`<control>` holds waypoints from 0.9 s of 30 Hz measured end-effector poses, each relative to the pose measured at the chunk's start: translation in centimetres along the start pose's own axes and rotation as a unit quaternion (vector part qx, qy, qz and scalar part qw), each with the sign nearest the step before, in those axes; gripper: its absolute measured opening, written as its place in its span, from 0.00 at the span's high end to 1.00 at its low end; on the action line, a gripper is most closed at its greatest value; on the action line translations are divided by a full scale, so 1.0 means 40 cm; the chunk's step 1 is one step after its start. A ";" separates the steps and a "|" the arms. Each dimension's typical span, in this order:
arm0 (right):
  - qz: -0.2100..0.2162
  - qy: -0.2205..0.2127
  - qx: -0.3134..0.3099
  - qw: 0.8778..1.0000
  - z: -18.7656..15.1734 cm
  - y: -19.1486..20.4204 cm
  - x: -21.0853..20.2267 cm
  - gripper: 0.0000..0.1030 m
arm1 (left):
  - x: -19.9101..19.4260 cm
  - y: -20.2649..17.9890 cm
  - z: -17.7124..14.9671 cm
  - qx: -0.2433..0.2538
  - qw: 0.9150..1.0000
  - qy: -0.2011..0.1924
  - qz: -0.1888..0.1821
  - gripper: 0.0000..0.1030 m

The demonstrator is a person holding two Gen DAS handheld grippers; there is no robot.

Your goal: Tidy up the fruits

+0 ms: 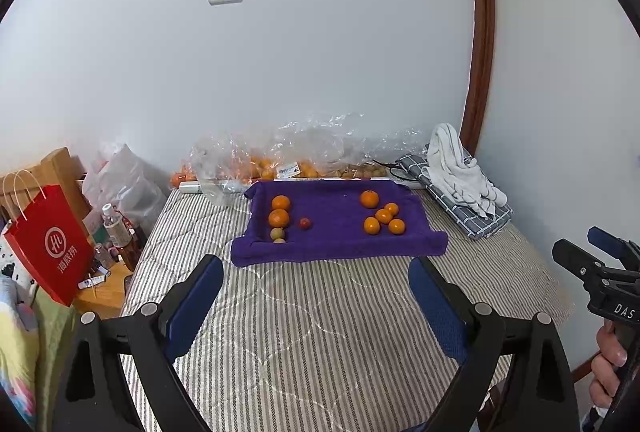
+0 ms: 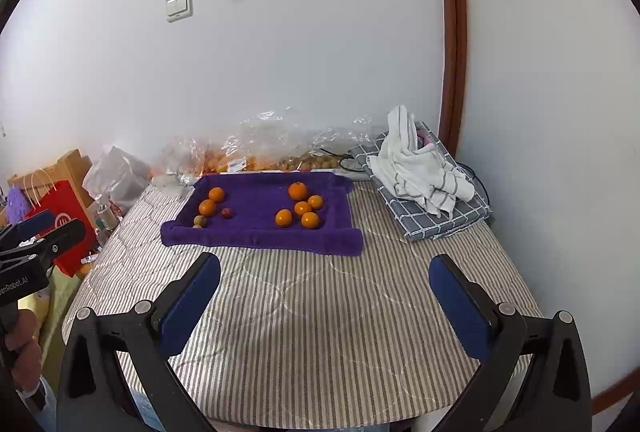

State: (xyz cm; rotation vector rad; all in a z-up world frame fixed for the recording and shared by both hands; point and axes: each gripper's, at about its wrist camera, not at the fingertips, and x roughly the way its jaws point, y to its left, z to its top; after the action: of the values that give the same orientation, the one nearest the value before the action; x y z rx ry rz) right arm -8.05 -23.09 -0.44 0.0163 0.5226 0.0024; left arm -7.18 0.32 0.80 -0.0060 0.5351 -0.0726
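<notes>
A purple towel (image 1: pixel 336 244) (image 2: pixel 260 236) with rolled-up edges lies at the far side of the striped cover. On its left side sit two oranges (image 1: pixel 279 218) (image 2: pixel 207 207), two small greenish fruits (image 1: pixel 277 233) (image 2: pixel 199 220) and a small red fruit (image 1: pixel 305 223) (image 2: pixel 227 213). Several oranges (image 1: pixel 383 216) (image 2: pixel 303 208) cluster on its right side. My left gripper (image 1: pixel 315 262) (image 2: pixel 60 222) hovers short of the towel's near edge, open and empty. My right gripper (image 2: pixel 324 260) (image 1: pixel 578 240) is also open and empty, held to the right of the left one.
Clear plastic bags of fruit (image 1: pixel 280 163) line the wall behind the towel. A folded checked cloth with a white towel (image 2: pixel 420 167) lies at the back right. A red paper bag (image 1: pixel 48 244) and bottles (image 1: pixel 114 228) stand off the left edge. A hand (image 1: pixel 608 364) grips the right tool.
</notes>
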 end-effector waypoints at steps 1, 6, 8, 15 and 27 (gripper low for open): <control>0.000 -0.001 0.000 1.000 0.000 0.001 -0.002 0.01 | 0.000 0.000 0.000 0.000 1.000 0.000 0.000 0.09; -0.007 -0.001 -0.005 1.000 -0.001 0.009 -0.003 0.01 | -0.003 0.003 0.000 -0.001 1.000 0.001 0.000 0.09; -0.006 0.000 -0.004 1.000 -0.001 0.010 -0.001 0.01 | -0.003 0.005 0.000 -0.001 1.000 0.002 -0.001 0.09; -0.006 0.001 -0.002 1.000 -0.005 0.010 -0.002 0.01 | -0.002 0.007 -0.002 -0.001 1.000 0.002 -0.001 0.09; -0.006 0.001 -0.001 1.000 -0.010 0.010 -0.005 0.01 | -0.003 0.009 -0.008 -0.002 1.000 0.003 -0.002 0.09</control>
State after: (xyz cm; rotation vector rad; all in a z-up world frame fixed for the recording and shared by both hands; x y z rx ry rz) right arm -8.43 -22.67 -0.67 0.0111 0.5237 -0.0085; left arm -7.42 0.70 0.57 -0.0102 0.5408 -0.0755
